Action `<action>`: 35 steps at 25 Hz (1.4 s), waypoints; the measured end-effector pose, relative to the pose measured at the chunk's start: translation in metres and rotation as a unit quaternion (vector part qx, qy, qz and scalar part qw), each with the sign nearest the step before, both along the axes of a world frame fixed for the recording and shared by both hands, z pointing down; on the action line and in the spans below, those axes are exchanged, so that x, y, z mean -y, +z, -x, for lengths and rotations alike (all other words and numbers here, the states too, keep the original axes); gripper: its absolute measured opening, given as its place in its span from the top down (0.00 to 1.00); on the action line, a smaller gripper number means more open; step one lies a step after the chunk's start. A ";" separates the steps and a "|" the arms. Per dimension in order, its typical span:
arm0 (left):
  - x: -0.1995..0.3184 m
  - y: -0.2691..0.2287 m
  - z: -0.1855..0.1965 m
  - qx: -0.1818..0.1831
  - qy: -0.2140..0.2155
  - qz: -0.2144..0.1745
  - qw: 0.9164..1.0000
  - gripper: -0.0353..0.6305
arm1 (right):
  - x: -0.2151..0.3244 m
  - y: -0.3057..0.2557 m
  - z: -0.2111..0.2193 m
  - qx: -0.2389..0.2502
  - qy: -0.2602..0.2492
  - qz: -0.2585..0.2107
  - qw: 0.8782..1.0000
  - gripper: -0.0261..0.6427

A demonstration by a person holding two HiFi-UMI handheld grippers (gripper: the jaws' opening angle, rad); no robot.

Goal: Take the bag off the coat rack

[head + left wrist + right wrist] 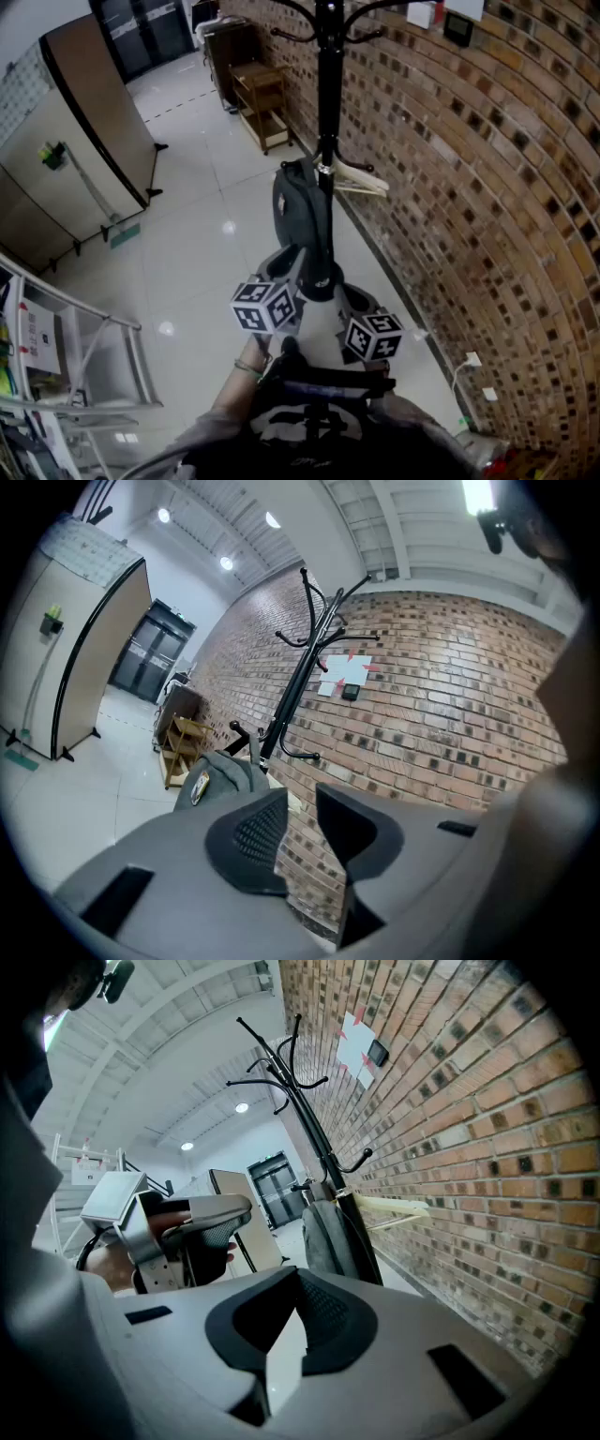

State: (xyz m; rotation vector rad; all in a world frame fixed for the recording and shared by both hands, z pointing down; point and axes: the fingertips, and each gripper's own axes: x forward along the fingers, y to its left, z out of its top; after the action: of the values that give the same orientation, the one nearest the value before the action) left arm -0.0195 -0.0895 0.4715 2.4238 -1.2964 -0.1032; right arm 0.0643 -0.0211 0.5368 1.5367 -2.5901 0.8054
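A dark grey bag (300, 208) hangs low on the black coat rack (328, 103), close to the brick wall. A pale wooden hanger (361, 180) sticks out from the pole beside it. Both grippers are held just in front of the bag, short of touching it. My left gripper (286, 260) is open with nothing between its pads; its own view shows the bag (220, 772) and the rack (302, 663) ahead. My right gripper (354, 300) is lower and to the right, with its tips together and empty. Its view shows the bag (328, 1227), the rack (307, 1115) and the left gripper (192, 1225).
The brick wall (469, 187) runs along the right, with a socket and white cable (471, 361) low down. A wooden shelf unit (262, 103) stands beyond the rack. A brown partition (94, 103) and a metal frame (89, 361) are on the left, over a glossy white floor.
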 end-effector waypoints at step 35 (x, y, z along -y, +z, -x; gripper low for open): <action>0.218 0.008 -0.014 0.072 0.109 0.084 0.988 0.74 | 0.183 -0.024 0.016 -0.021 0.077 -0.011 0.997 0.98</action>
State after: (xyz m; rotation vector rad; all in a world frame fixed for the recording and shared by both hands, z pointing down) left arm -0.0054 -0.3077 0.4795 2.4435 -1.0400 0.2349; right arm 0.0485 -0.2038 0.5124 1.7578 -2.4823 0.7484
